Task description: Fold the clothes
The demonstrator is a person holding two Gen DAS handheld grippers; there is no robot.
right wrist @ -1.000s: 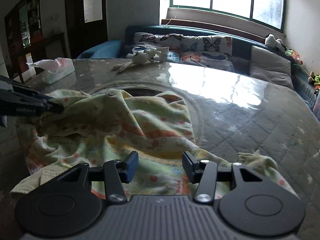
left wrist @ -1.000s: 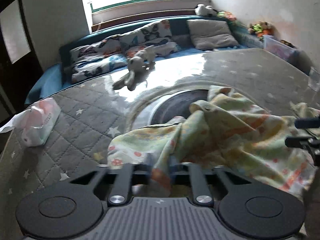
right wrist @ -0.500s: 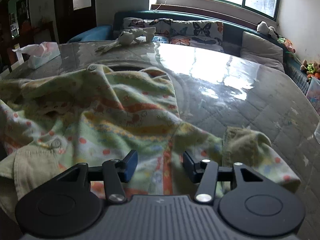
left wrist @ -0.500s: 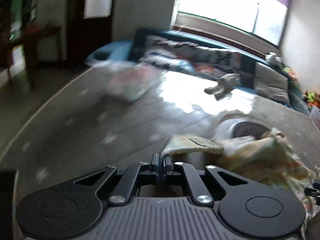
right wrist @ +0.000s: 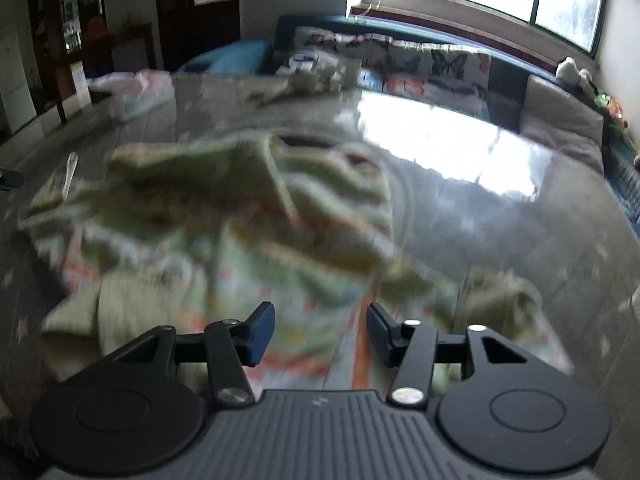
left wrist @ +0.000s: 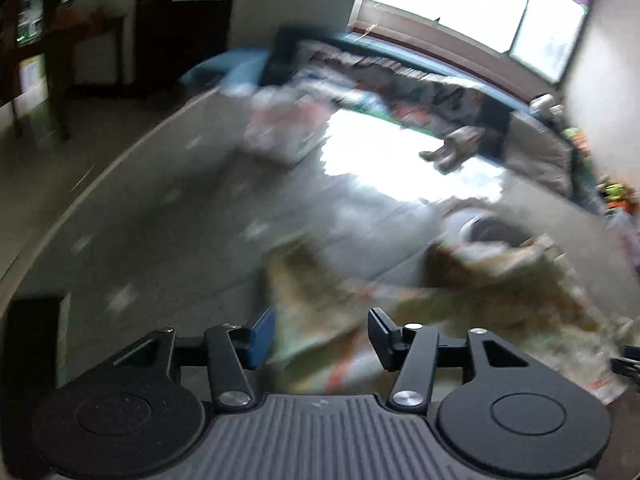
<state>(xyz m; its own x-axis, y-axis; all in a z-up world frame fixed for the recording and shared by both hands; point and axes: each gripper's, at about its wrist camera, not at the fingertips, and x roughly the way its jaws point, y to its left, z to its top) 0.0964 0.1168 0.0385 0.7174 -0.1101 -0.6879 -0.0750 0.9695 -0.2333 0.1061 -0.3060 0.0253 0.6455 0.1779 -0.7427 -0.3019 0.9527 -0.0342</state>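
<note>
- The left gripper [left wrist: 321, 337] stands with its jaws spread wide; nothing is clamped between them.
- A blurred edge of the garment [left wrist: 460, 304] lies on the table beyond the gap between the left fingers; whether the fingers touch the cloth cannot be told through the blur.
- The left gripper points low across the quilted grey table [left wrist: 168, 232], towards the window [left wrist: 472, 12], with the cloth running off to its right.
- The right gripper [right wrist: 321, 334] is likewise spread wide and grips nothing.
- Under and ahead of the right gripper the garment [right wrist: 248, 220], pale green with orange and red print, lies rumpled on the table [right wrist: 520, 216], most of it ahead and to the left.
- One cloth corner [right wrist: 508, 300] lies bunched just beside the right finger's outer side.
- Beyond the cloth, a tissue pack [right wrist: 136, 92] sits at the table's far left and a stuffed toy [right wrist: 304, 80] near the far edge.
- A sofa with butterfly cushions [right wrist: 440, 68] runs behind the table under the window.
</note>
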